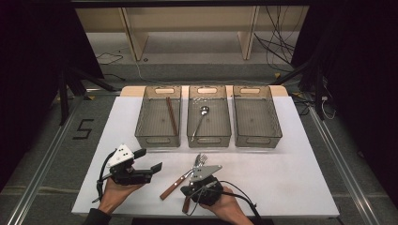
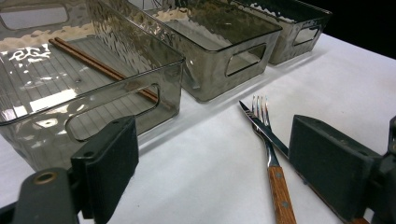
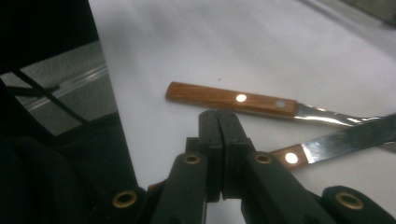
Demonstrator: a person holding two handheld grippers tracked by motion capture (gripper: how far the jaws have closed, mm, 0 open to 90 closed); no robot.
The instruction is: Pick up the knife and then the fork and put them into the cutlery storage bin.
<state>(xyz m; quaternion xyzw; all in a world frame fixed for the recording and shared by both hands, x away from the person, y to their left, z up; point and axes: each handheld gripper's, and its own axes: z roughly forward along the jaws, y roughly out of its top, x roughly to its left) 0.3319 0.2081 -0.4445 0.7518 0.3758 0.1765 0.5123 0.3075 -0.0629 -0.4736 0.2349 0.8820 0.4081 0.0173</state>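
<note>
My right tongs (image 3: 218,116) have their two black jaws pressed together with nothing between them, tips hanging just above the white desk (image 3: 261,42). Just beyond those tips lies the wooden-handled steel fork (image 3: 233,99), its riveted brown handle crossways in front of me and clear of the jaws. Beside the tongs, a little nearer to me, lies the wooden-handled steel knife (image 3: 327,147), its handle running in under the right jaw; whether it touches the jaw I cannot tell. In the high view the right tongs (image 1: 202,182) sit over the near ends of both pieces, the fork's tines and the knife's tip pointing away from me.

My left tongs (image 2: 210,163) stand wide apart and hold nothing, resting in my left hand (image 1: 115,190) off to the side of the cutlery, well apart from it. Looking along them, I see the fork and knife crossing just inside the right-hand jaw.

Farther out from both tongs, three smoky clear plastic bins stand in a row: the left bin (image 1: 143,126) holds brown wooden chopsticks (image 1: 172,116), the middle bin (image 1: 224,129) a steel spoon (image 1: 202,119), and the right bin (image 1: 274,126) stands beyond my right tongs.
</note>
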